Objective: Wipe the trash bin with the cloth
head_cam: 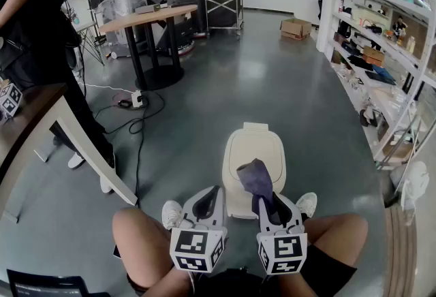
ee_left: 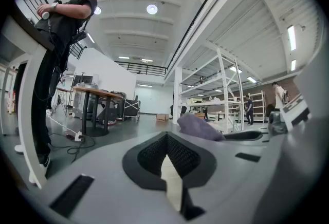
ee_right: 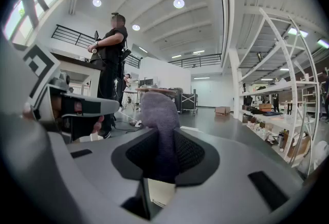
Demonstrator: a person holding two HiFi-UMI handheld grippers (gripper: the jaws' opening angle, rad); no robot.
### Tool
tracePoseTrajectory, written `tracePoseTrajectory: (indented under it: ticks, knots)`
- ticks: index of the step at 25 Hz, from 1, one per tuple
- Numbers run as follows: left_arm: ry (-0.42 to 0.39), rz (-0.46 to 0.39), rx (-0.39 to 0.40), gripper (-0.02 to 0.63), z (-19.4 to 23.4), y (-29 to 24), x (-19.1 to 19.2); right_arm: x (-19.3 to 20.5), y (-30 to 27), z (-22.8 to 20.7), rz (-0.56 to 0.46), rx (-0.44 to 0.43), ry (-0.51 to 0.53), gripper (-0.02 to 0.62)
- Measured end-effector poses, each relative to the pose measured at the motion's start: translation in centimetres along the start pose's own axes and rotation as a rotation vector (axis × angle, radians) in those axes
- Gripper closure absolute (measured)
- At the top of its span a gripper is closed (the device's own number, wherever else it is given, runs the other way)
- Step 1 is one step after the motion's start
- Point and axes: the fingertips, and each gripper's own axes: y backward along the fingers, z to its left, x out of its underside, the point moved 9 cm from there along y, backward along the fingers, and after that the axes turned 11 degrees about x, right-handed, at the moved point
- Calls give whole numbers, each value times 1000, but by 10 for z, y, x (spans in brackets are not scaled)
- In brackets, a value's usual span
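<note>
A cream trash bin (head_cam: 253, 152) with a closed lid stands on the grey floor just in front of my feet. My right gripper (head_cam: 263, 197) is shut on a purple-grey cloth (head_cam: 256, 178), which sticks up out of the jaws over the near part of the lid. In the right gripper view the cloth (ee_right: 160, 120) fills the gap between the black pads (ee_right: 191, 152), with the bin (ee_right: 160, 192) cream below. My left gripper (head_cam: 215, 191) hovers at the bin's near left edge, shut and holding nothing. The left gripper view shows its pads (ee_left: 149, 155) meeting and the cloth (ee_left: 198, 127) off to the right.
A person in black (head_cam: 34, 30) stands at the left by a wooden counter (head_cam: 30, 118). A power strip with cables (head_cam: 136, 99) lies on the floor behind it. Farther back are a round table (head_cam: 150, 16) and a cardboard box (head_cam: 295, 28). White shelving (head_cam: 388, 43) lines the right side.
</note>
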Motion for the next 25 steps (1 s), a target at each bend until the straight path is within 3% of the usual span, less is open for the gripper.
tracePoseTrajectory:
  ticks: [9,12,25]
  knots:
    - [-35,-14,15,607,29,-67,-24,-21,-73,-22,36,-1,48,497]
    - [-12,13,37,607,39,-91,-34,-31,-97,-27,57,-11,70,497]
    - [-46,144,110,607,115,-194,-51,-33,-226,-34,246,-84,146,497]
